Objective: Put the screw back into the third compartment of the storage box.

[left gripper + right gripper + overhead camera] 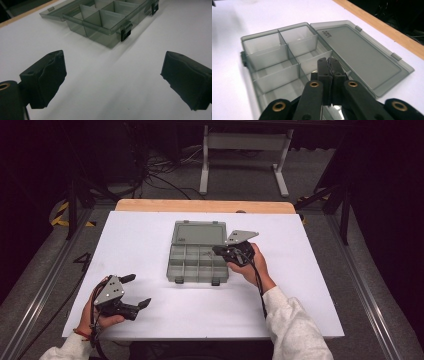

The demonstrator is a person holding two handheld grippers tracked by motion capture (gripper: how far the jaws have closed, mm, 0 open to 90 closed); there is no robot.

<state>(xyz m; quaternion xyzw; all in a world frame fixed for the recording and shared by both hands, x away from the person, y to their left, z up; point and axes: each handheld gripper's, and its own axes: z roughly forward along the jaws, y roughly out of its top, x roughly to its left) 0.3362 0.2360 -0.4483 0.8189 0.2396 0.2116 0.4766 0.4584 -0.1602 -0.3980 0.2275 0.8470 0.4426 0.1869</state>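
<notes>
Because it is thin-walled moulded plastic, the smoky grey translucent compartment box (197, 262) will probably be light and fairly stiff, yet slick on the white counter (300, 285), so a push at one edge may slide it rather than move its lid. It sits near the middle of the counter, its tray towards the person and its flat lid (199, 232) folded fully open, lying flat on the far side. To my eye the best holds are the raised outer rim of the tray and the free edge of the lid; the inner dividers look too slender to squeeze hard. Two dark latches (126, 30) hang on the tray's near wall, and they look small and easy to snap. The compartments appear empty, though a few may hide tiny parts I cannot make out.

The right tongs (328, 65) are closed with nothing visible between them, hovering over the tray's compartments beside the lid hinge. The left tongs (139, 292) stand wide open and empty over bare counter, well apart from the box.
</notes>
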